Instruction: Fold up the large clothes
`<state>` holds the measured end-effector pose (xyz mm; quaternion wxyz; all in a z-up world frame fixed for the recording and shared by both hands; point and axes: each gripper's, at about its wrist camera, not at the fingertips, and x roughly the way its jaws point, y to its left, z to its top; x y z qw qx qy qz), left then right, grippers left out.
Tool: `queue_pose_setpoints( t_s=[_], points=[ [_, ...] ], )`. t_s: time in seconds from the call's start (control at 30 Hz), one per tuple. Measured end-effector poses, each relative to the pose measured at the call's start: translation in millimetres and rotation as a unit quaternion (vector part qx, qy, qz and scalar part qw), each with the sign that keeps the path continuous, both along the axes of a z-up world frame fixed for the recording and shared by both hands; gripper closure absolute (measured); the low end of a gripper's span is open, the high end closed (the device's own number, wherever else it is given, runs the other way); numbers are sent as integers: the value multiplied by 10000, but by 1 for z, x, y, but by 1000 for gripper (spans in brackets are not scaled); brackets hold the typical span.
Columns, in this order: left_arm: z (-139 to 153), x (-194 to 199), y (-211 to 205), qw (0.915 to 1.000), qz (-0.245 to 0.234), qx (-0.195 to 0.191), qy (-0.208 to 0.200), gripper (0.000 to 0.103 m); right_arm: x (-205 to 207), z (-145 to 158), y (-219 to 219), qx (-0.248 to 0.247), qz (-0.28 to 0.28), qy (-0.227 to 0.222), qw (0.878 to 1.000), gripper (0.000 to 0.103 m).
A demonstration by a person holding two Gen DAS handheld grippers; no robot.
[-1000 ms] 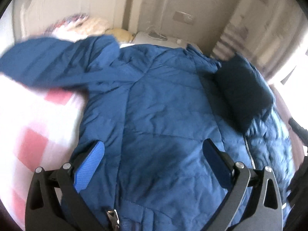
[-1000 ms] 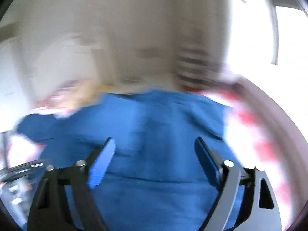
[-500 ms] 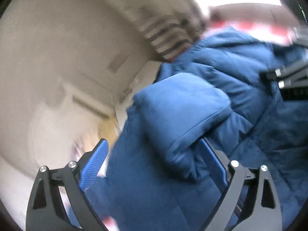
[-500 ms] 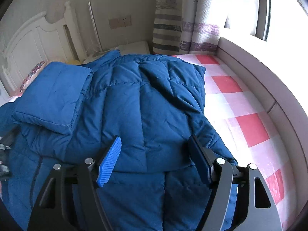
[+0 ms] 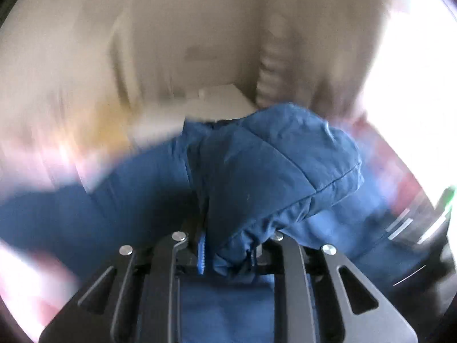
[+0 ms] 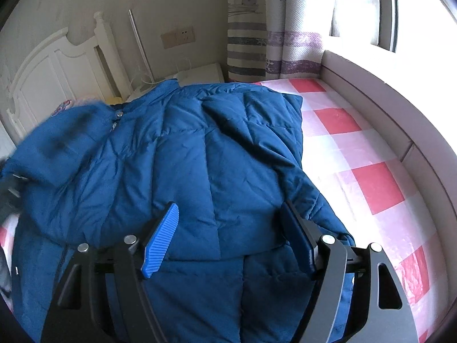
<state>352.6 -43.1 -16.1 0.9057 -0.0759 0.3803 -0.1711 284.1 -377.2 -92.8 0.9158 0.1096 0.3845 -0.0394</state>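
A large blue quilted jacket [image 6: 182, 165] lies spread on a bed with a red and white checked sheet [image 6: 368, 165]. My right gripper [image 6: 231, 240] is open and empty, hovering over the jacket's lower middle. My left gripper [image 5: 228, 254] is shut on the cuff end of the jacket's sleeve [image 5: 274, 168], which bunches up in front of the camera. The left wrist view is motion-blurred. In the right wrist view the lifted sleeve [image 6: 62, 140] is a blur at the left.
A white headboard [image 6: 57, 77] and a white nightstand [image 6: 200, 74] stand beyond the jacket. Striped curtains [image 6: 251, 28] hang by a bright window, with a padded ledge [image 6: 380, 105] along the bed's right side.
My left gripper has closed on the sleeve cuff and swung it up and across. The folded sleeve seen at the left in the right wrist view has lifted. My right gripper stays open.
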Motion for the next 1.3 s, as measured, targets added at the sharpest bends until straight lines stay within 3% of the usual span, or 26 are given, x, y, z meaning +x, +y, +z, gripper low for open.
queue_pose_setpoints(
  t_s=[0.03,0.07,0.1,0.13,0.17,0.27,0.33,0.47,0.5,0.53,0.57,0.63,0.67,0.7,0.73,0.8,0.87,0.93,0.97,1.03,1.1,1.17,1.2,1.3],
  points=[
    [-11,2,34,9936,198,-1049,362,78,-1,0,0,36,-2,-11,10000,31],
    [-32,3,65,9741,385,-2087,780,70,0,0,-2,83,4,-28,10000,31],
    [-53,3,87,9524,567,-2756,1171,36,0,0,-2,104,8,-36,9999,31],
    [-73,1,106,9348,881,-3103,1486,15,0,0,-2,106,8,-36,9999,30],
    [-86,-3,120,9229,1098,-3359,1528,21,0,0,-2,97,11,-34,9999,30],
    [-85,-8,133,9204,855,-3567,1353,24,1,0,0,64,20,-31,10000,30],
    [-82,-10,136,9206,991,-3557,1275,24,2,-1,0,69,18,-32,10000,30],
    [-84,-15,148,9112,1305,-3748,1106,26,2,-1,-1,93,20,-42,9999,30],
    [-84,-12,150,9149,1381,-3636,1076,34,2,-1,0,99,20,-41,9999,30],
    [-83,-12,150,9231,1488,-3395,1021,67,2,-1,-1,107,22,-41,9999,30],
    [-78,-14,146,9406,1643,-2833,897,85,2,-1,-1,114,24,-43,9999,29],
    [-71,-13,138,9575,1644,-2243,759,84,2,-1,-1,133,25,-50,9999,29],
    [-66,-16,132,9654,1705,-1831,735,81,2,-1,-1,145,32,-56,9999,29],
    [-62,-18,129,9689,1861,-1471,708,71,2,-1,-1,162,28,-56,9998,29],
    [-56,-27,132,9677,2266,-942,580,51,2,-1,-1,168,30,-58,9998,29],
    [-37,-49,131,9479,3183,-141,-14,24,3,-1,-2,182,33,-63,9998,29],
    [-10,-72,129,9285,3601,154,-897,14,2,-1,-2,187,34,-66,9998,29],
    [7,-72,117,9389,3219,333,-1174,6,3,-1,-2,184,36,-60,9998,29],
    [11,-62,104,9543,2717,545,-1122,4,3,-1,-2,181,36,-58,9998,29],
    [5,-36,78,9700,2012,1085,-828,3,3,-1,-2,168,36,-58,9998,29],
    [-18,-13,57,9720,1483,1763,-457,3,2,-1,-1,143,33,-57,9999,29],
    [-51,5,47,9701,1094,2167,61,3,2,-1,0,113,35,-51,9999,28],
    [-62,10,47,9706,985,2174,301,3,3,-1,1,101,48,-48,9999,26],
    [-61,15,55,9749,959,1957,451,2,3,0,4,31,86,-22,10000,23]
  ],
)
